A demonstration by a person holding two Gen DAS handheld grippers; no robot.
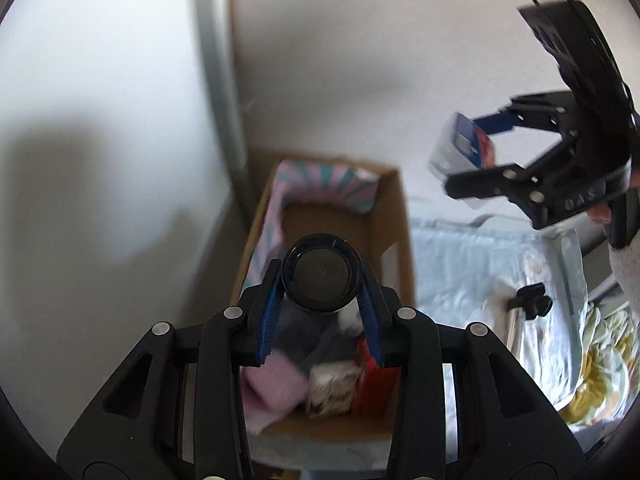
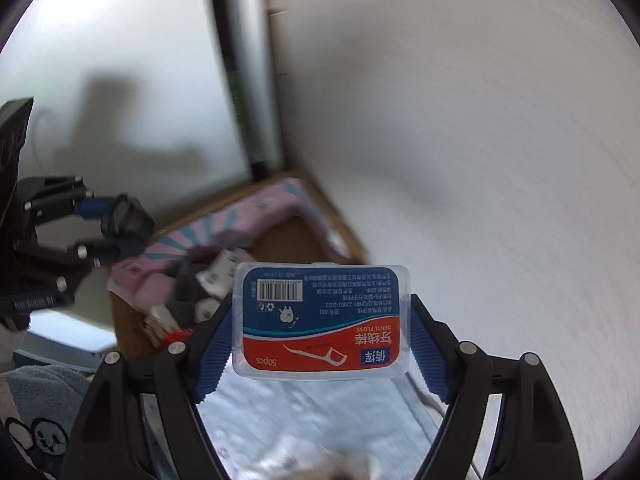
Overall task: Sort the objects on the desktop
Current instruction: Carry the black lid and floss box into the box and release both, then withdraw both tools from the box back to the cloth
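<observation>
My left gripper (image 1: 320, 308) is shut on a round black jar (image 1: 322, 272), lid facing the camera, held above the open cardboard box (image 1: 400, 216). My right gripper (image 2: 322, 344) is shut on a clear dental floss box (image 2: 322, 320) with a blue and red label. The right gripper (image 1: 480, 152) also shows in the left wrist view at upper right, holding the floss box (image 1: 464, 148) in the air to the right of the cardboard box. The left gripper (image 2: 116, 232) with the jar (image 2: 128, 216) shows at left in the right wrist view, over the cardboard box (image 2: 128, 320).
The cardboard box stands in a corner by white walls and holds a pink and teal patterned item (image 1: 320, 188), a pink cloth (image 1: 272, 384), a red packet (image 1: 374, 384) and a white packet (image 1: 332, 392). A pale blue cloth (image 1: 460, 276) covers the surface to the right.
</observation>
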